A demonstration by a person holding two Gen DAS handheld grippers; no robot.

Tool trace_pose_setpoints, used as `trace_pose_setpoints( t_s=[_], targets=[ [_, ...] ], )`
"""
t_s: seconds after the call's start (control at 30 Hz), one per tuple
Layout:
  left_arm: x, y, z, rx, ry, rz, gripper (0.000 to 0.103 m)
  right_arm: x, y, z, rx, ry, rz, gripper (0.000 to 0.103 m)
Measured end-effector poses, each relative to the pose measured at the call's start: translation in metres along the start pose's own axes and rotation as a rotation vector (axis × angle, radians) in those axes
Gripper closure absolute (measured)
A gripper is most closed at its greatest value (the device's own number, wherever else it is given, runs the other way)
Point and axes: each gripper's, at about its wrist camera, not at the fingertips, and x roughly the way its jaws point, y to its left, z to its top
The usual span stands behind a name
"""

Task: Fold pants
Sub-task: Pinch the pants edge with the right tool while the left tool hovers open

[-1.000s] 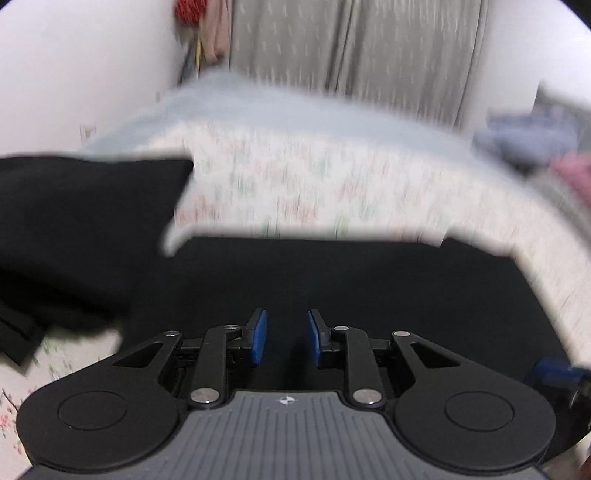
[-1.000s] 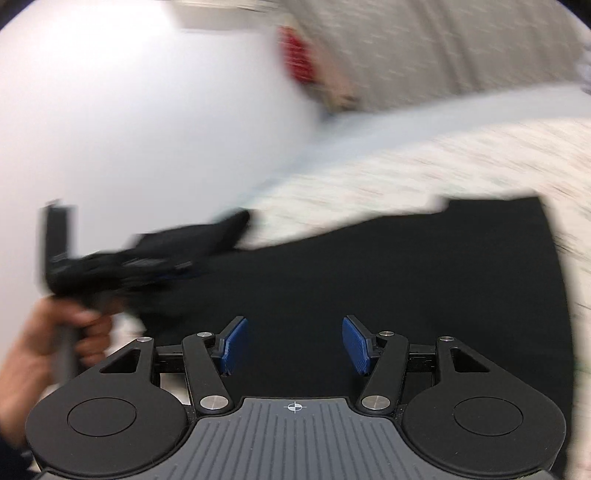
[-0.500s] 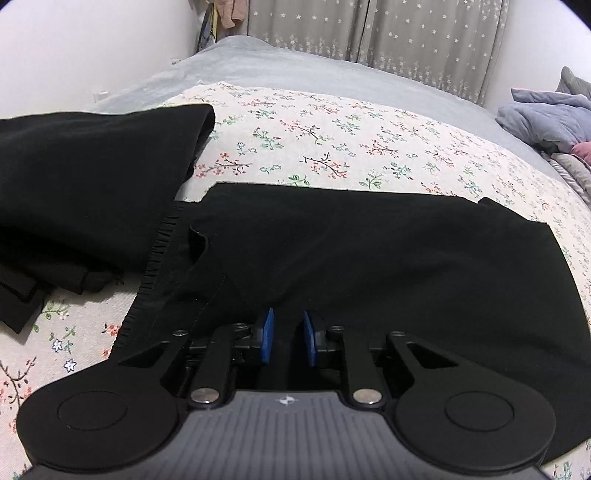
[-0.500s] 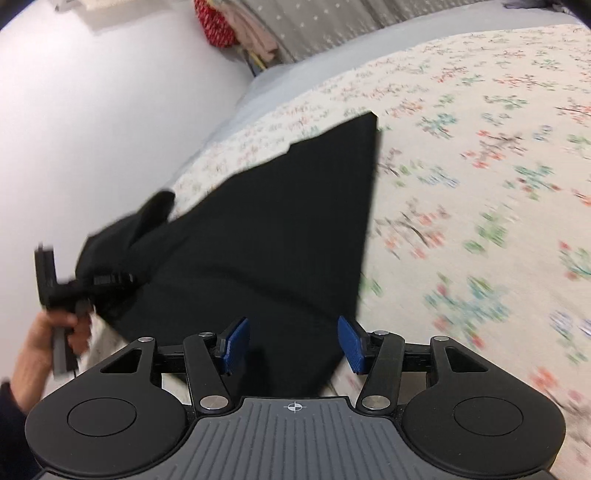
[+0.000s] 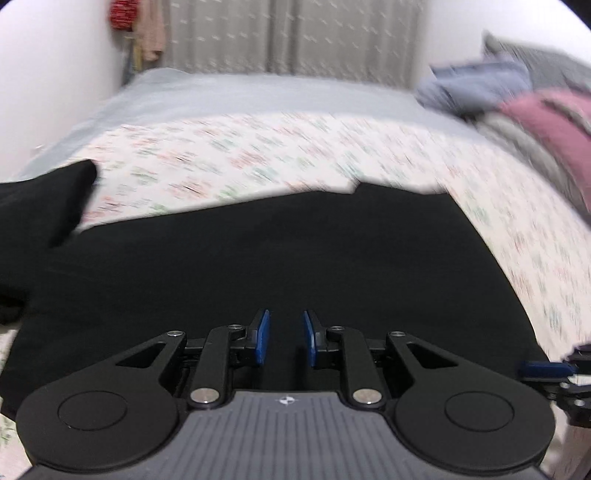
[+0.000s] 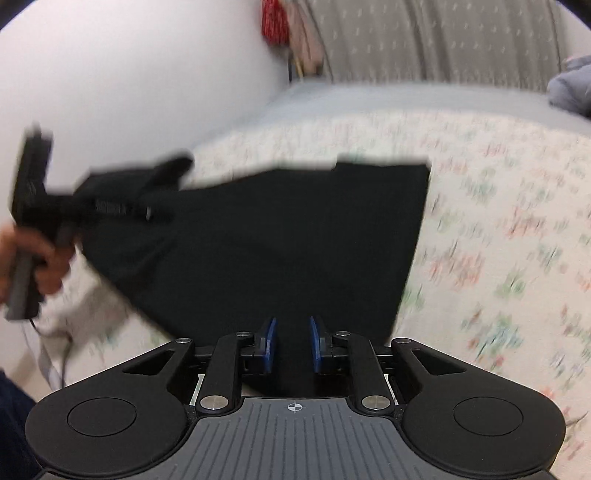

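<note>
floral bedding (image 5: 295, 155) fills the upper frame under black pants (image 5: 277, 258). left gripper (image 5: 283, 341) stands narrow, whether it pinches cloth cannot be told; right gripper (image 6: 292, 345) is closing over the pants' near edge, low in its frame. both should bite one hem evenly before lifting.

The left tongs (image 5: 284, 338) reach out over black pants (image 5: 295, 266) spread flat on a bed (image 5: 258, 155) with a floral cover. Black fabric fills the narrow gap between the blue pads (image 5: 263, 338); whether they pinch it is hard to tell. A second dark garment (image 5: 40, 203) lies at the far left. Crumpled clothes (image 5: 517, 107), bluish, grey and pink, sit at the far right, with a grey curtain (image 5: 295, 33) beyond. The right tongs (image 5: 546, 367) show at the near right edge. The scene is blurred.
</note>
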Motion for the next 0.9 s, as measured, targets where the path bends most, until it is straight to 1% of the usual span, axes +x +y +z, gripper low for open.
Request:
trace_pose_setpoints(
  t_s=[0.07, 0.1, 0.13, 0.17, 0.2, 0.27, 0.3, 0.4, 0.43, 0.5, 0.57, 0.6, 0.63, 0.7, 0.77, 0.8, 0.83, 0.9],
  targets=[
    [0.015, -0.014, -0.008, 0.051, 0.08, 0.044, 0.076, 0.005, 0.001, -0.011, 0.005, 0.023, -0.007, 0.088],
    [0.022, -0.018, -0.012, 0.074, 0.095, 0.068, 0.076, 0.003, -0.001, -0.015, 0.017, 0.023, -0.002, 0.09],
    [0.022, -0.021, -0.015, 0.09, 0.092, 0.081, 0.075, 0.001, -0.003, -0.016, 0.031, 0.031, 0.001, 0.09],
    [0.021, -0.021, -0.015, 0.084, 0.093, 0.083, 0.075, 0.0, -0.005, -0.015, 0.045, 0.042, 0.007, 0.09],
    [0.019, -0.017, -0.014, 0.054, 0.098, 0.079, 0.075, -0.002, -0.005, -0.016, 0.05, 0.053, 0.009, 0.09],
    [0.016, -0.009, -0.016, 0.013, 0.098, 0.073, 0.075, -0.003, -0.002, -0.018, 0.014, 0.066, -0.002, 0.09],
    [0.015, -0.007, -0.017, 0.014, 0.093, 0.077, 0.075, -0.006, 0.002, -0.02, -0.013, 0.071, -0.008, 0.09],
    [0.014, -0.011, -0.02, 0.052, 0.077, 0.107, 0.075, -0.013, 0.005, -0.022, -0.054, 0.091, -0.004, 0.09],
    [0.014, -0.014, -0.02, 0.065, 0.071, 0.121, 0.074, -0.012, 0.004, -0.018, -0.067, 0.106, 0.004, 0.087],
    [0.006, -0.026, -0.02, 0.1, 0.048, 0.151, 0.074, -0.016, -0.003, -0.011, -0.07, 0.121, 0.05, 0.081],
    [-0.001, -0.037, -0.02, 0.127, 0.01, 0.155, 0.074, -0.027, -0.02, 0.0, -0.012, 0.104, 0.079, 0.076],
    [-0.006, -0.042, -0.019, 0.126, -0.011, 0.135, 0.074, -0.029, -0.03, 0.005, 0.03, 0.09, 0.089, 0.069],
    [-0.01, -0.048, -0.017, 0.121, -0.028, 0.106, 0.074, -0.032, -0.041, 0.008, 0.084, 0.072, 0.105, 0.059],
    [-0.013, -0.06, -0.015, 0.117, -0.044, 0.051, 0.074, -0.03, -0.067, 0.008, 0.218, 0.047, 0.142, 0.048],
    [-0.008, -0.072, -0.015, 0.126, -0.03, 0.013, 0.074, -0.018, -0.092, -0.004, 0.36, 0.045, 0.198, 0.048],
    [-0.004, -0.079, -0.017, 0.136, -0.015, 0.004, 0.074, -0.012, -0.101, -0.012, 0.425, 0.045, 0.231, 0.05],
    [-0.001, -0.083, -0.018, 0.148, 0.0, 0.0, 0.074, -0.009, -0.108, -0.022, 0.48, 0.018, 0.261, 0.05],
    [0.007, -0.088, -0.02, 0.166, 0.025, -0.006, 0.074, -0.009, -0.11, -0.026, 0.519, -0.008, 0.29, 0.049]
  ],
)
